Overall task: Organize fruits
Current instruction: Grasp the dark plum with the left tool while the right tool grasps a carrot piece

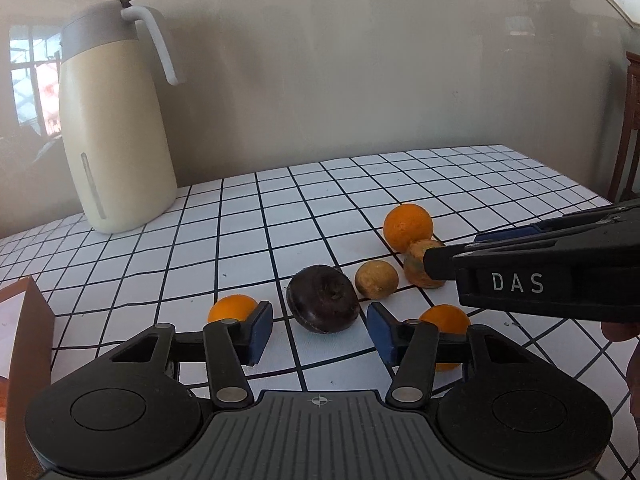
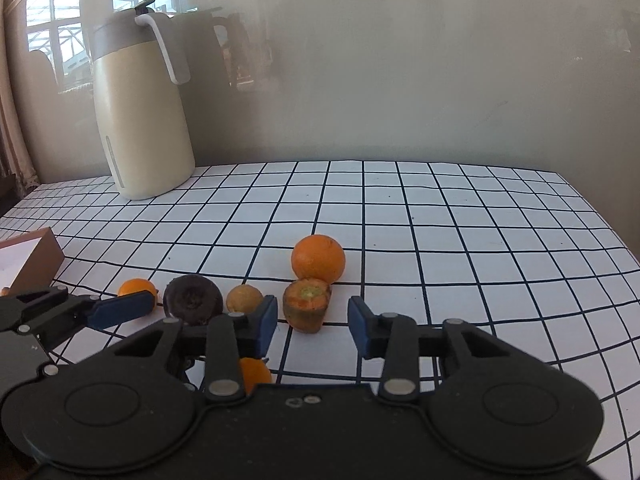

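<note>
Several fruits lie on the checked tablecloth. A dark round fruit lies just ahead of my open left gripper, between its blue pads. Small oranges lie at its left and right. A tan fruit and a large orange lie beyond. My right gripper is open, its pads on either side of a mottled orange-brown fruit, with the large orange behind. The dark fruit and the tan fruit show to the left.
A cream thermos jug stands at the back left against the wall. A brown box sits at the left edge; it also shows in the right wrist view. The table edge runs along the right.
</note>
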### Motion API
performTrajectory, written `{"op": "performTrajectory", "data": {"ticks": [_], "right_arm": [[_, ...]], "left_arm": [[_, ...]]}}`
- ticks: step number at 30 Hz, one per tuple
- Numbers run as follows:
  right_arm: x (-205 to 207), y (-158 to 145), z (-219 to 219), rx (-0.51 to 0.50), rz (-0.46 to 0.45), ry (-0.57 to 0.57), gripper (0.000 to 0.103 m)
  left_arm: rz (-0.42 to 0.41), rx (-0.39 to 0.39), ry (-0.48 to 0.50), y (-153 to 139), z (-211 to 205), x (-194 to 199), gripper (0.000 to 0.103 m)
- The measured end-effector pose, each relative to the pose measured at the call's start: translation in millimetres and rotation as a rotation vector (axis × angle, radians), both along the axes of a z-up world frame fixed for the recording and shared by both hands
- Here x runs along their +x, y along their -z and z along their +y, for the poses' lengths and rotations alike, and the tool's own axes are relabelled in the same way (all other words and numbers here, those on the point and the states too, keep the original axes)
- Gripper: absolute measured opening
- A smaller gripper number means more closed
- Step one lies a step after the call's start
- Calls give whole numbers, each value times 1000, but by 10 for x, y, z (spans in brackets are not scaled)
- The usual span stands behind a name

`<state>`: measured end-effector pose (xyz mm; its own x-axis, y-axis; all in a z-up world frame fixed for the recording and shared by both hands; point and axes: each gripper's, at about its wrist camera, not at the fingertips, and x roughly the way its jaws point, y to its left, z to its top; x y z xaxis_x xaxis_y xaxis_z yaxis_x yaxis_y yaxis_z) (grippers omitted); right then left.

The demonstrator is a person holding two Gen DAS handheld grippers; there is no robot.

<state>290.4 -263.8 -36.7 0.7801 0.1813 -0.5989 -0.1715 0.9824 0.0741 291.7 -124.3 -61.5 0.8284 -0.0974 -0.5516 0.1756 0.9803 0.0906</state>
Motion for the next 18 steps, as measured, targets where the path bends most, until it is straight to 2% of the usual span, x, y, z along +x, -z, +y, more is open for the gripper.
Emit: {"op": "performTrajectory", "data": {"ticks": [4,6,8,16,18], "right_arm": [[67,49,46,4,17,-7,28],[99,65,51,13,24,-6,27],[136,82,56,23,33,-7,22],[230,167,65,35,50,3,21],[238,176,79,34,48,5,21]], "left_arm": [[9,-19,-4,6,34,59,52],[13,-24,5,9,30,78,48],[16,-26,9,10,22,98,47],[29,-50,16,27,36,178,46],[30,-51,21,29,33,173,42]]}}
